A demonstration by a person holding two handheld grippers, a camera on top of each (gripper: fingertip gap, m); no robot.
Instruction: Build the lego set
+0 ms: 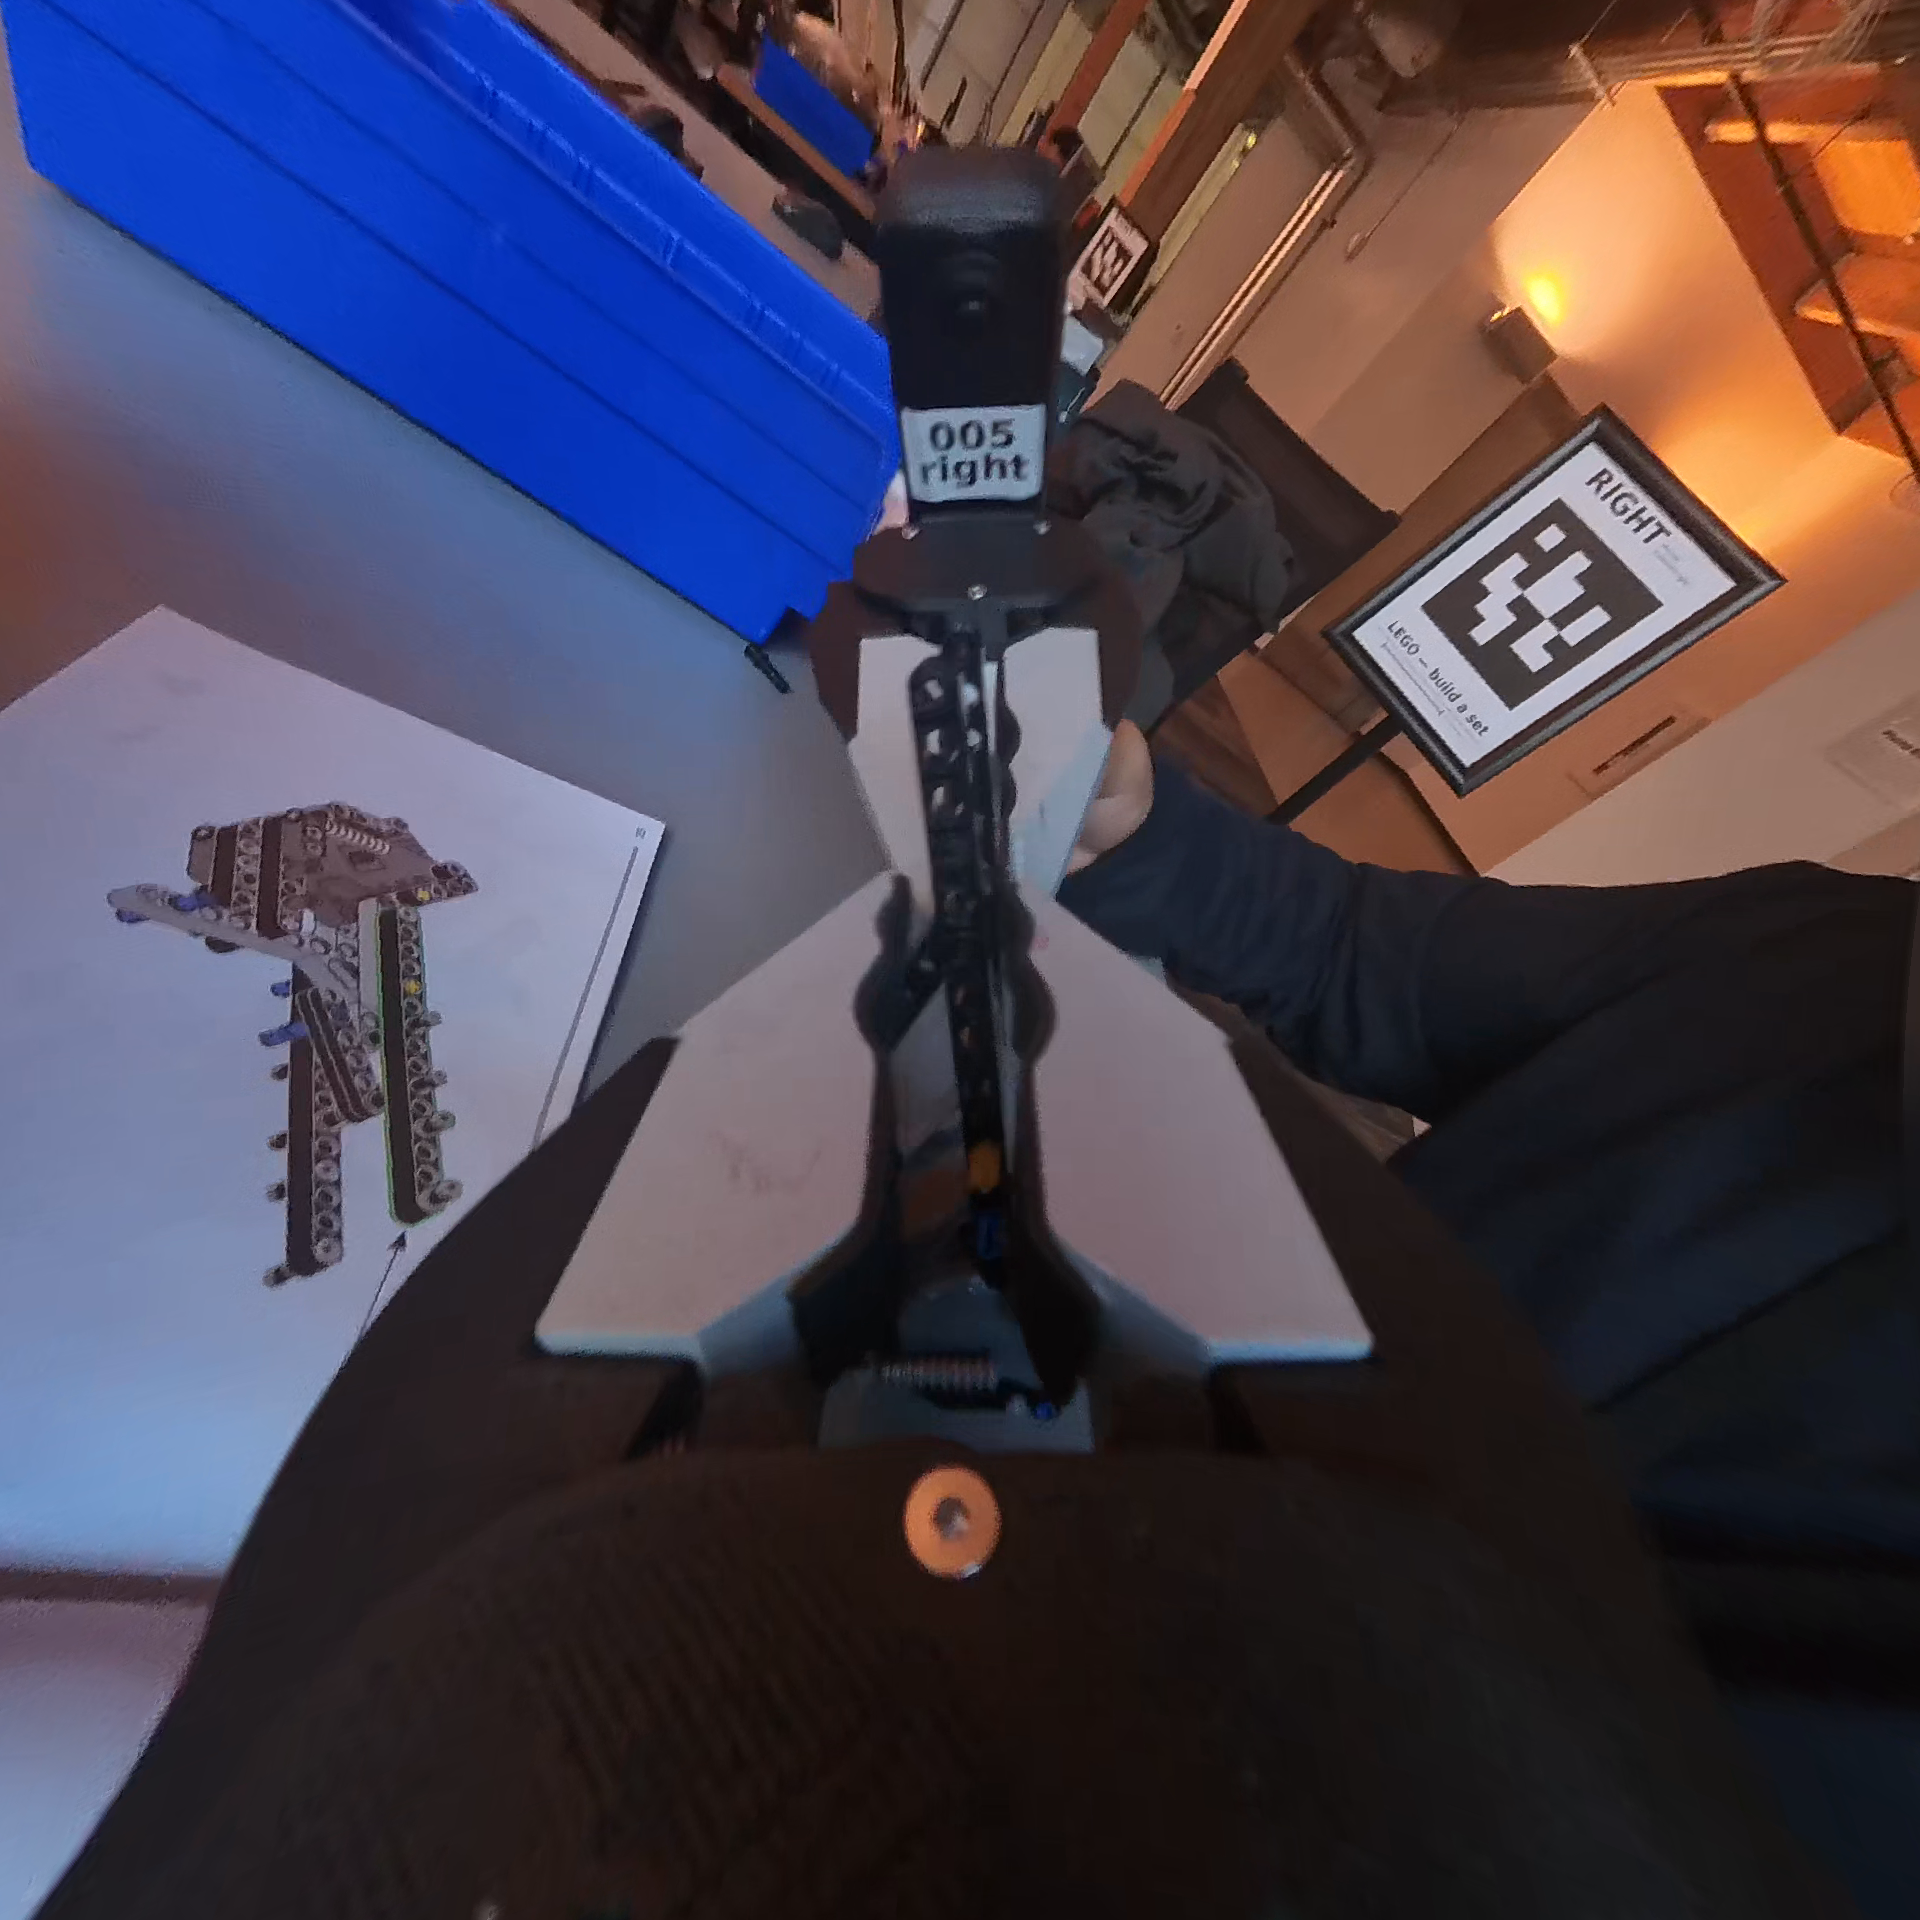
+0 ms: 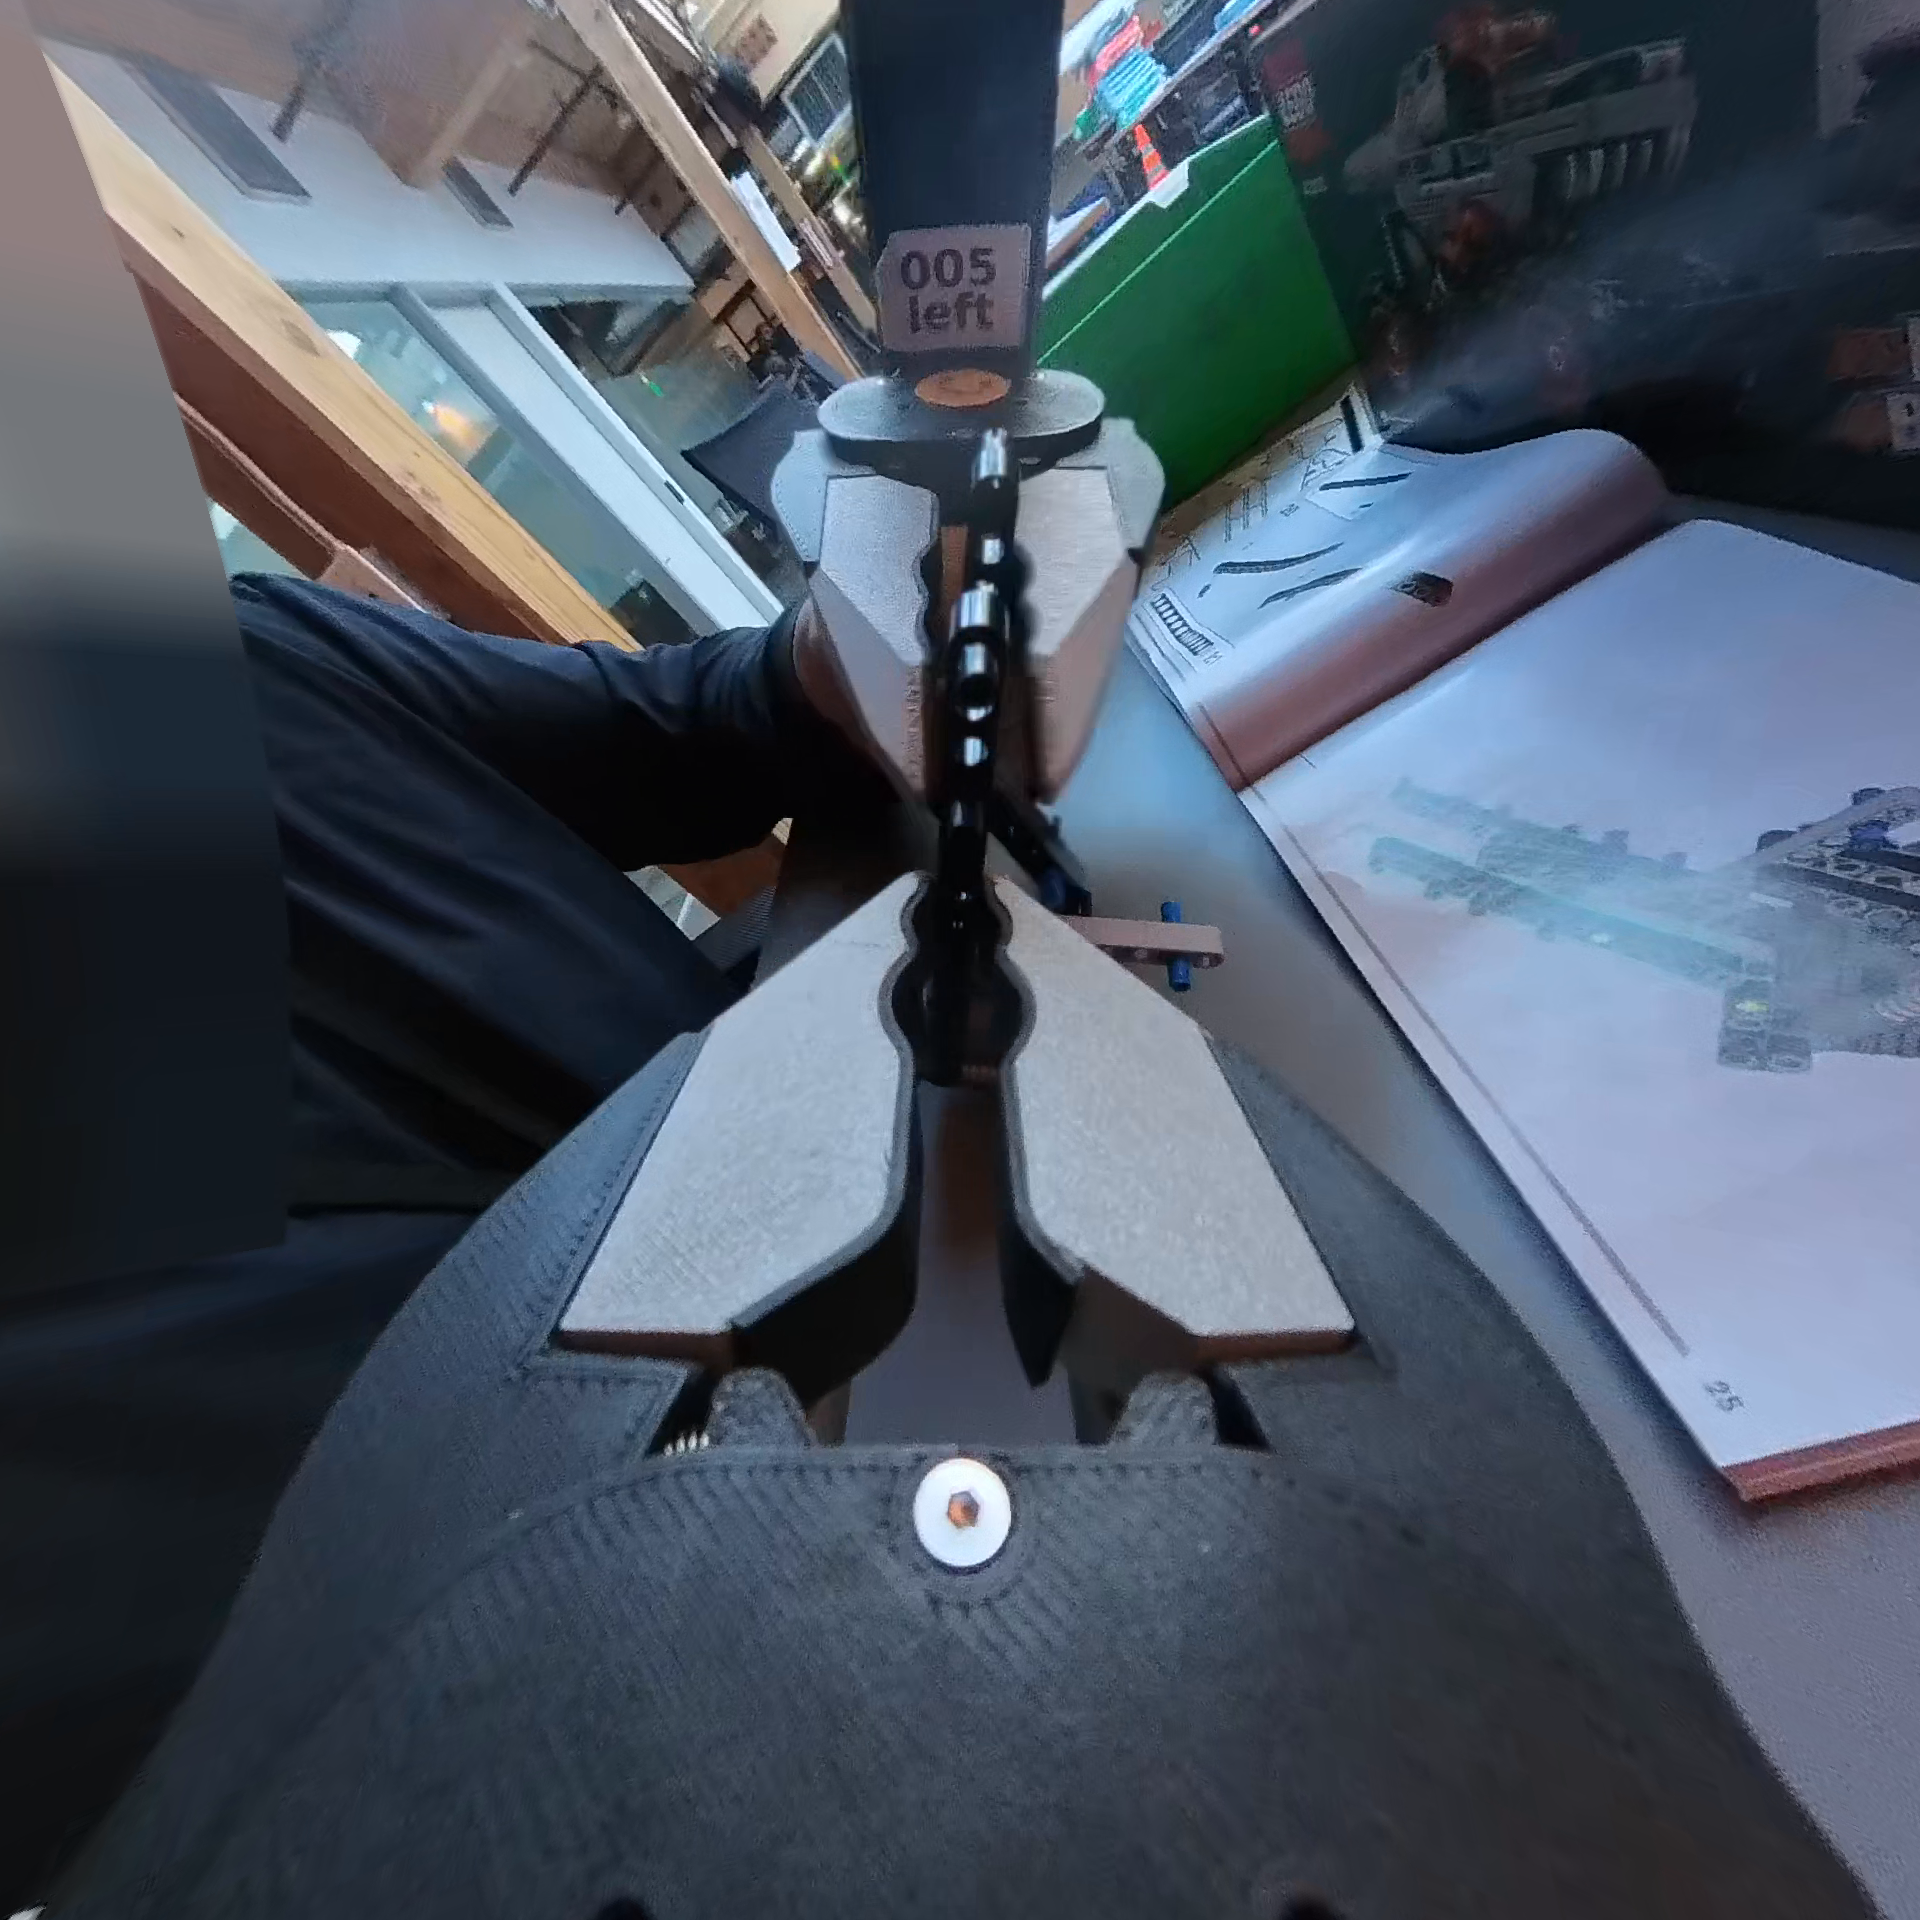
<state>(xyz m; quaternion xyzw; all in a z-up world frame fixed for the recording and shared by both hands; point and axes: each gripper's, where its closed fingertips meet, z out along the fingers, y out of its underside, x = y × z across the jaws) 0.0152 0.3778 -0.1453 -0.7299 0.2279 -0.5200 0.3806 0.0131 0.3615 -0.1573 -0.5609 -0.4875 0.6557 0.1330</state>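
A long black Lego beam (image 1: 951, 769) runs straight between my two grippers, which face each other tip to tip above the table. My left gripper (image 1: 961, 914) is shut on its near end; an orange pin (image 1: 983, 1164) and a blue pin (image 1: 992, 1236) show between the pads. My right gripper (image 1: 971, 800) is shut on the far end. In the right wrist view the same black beam (image 2: 971, 665) leaves my right gripper (image 2: 961, 904) and reaches my left gripper (image 2: 977, 769). The open instruction booklet (image 1: 208, 1039) lies left of the grippers, and to the right in the right wrist view (image 2: 1558, 1091).
A blue bin (image 1: 416, 260) stands at the back left. A framed marker sign (image 1: 1548, 603) stands off the table's right. A tan beam with blue pins (image 2: 1153, 940) lies on the grey table under the grippers. A green bin (image 2: 1174, 301) and a Lego box (image 2: 1507, 156) stand behind. Dark sleeves (image 1: 1403, 987) hold both grippers. Only a small space, under 4 cm, lies between the two pairs of fingers.
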